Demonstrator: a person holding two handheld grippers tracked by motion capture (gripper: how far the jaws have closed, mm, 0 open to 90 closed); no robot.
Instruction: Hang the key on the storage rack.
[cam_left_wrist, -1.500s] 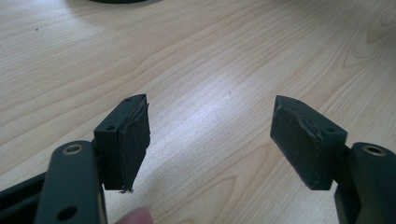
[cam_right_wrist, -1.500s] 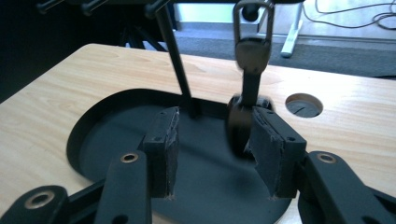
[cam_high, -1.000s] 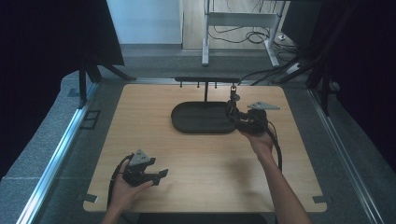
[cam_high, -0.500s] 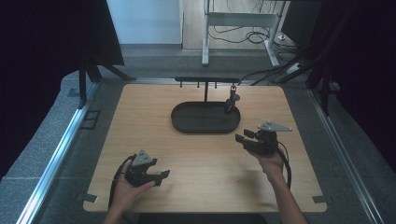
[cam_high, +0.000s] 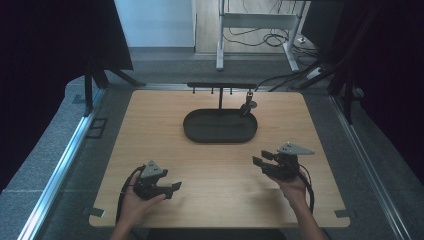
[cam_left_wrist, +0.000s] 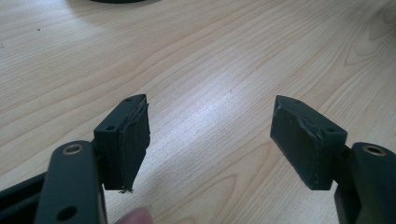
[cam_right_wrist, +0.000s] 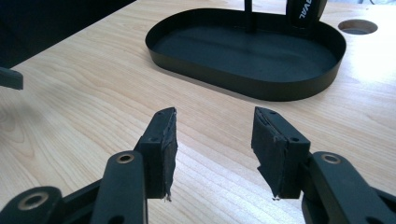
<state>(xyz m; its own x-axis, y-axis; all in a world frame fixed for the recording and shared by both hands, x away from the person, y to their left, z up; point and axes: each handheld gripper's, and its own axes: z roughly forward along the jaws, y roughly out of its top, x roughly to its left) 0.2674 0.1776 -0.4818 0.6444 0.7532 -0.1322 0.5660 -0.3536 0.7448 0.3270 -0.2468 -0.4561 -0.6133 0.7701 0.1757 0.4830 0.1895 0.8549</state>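
Observation:
A black oval tray (cam_high: 220, 132) (cam_right_wrist: 261, 84) with a T-shaped hanger stand (cam_high: 220, 86) sits at the back middle of the wooden table. A small dark object (cam_high: 246, 106) (cam_right_wrist: 306, 11) hangs from the bar's right end, over the tray's right edge. My left gripper (cam_high: 172, 189) (cam_left_wrist: 210, 135) rests low at the front left, jaws open with bare wood between them. My right gripper (cam_high: 260, 158) (cam_right_wrist: 212, 147) is at the front right, open and empty, pointing toward the tray.
The table (cam_high: 150, 145) has a round hole (cam_right_wrist: 357, 26) near its far right. A metal rail (cam_high: 60, 165) runs along the left side. Cables (cam_high: 280, 40) and a frame leg stand on the floor beyond the table.
My right gripper has drawn back from the hanging object at the tray's right edge toward the front right of the table. The left gripper has hardly moved.

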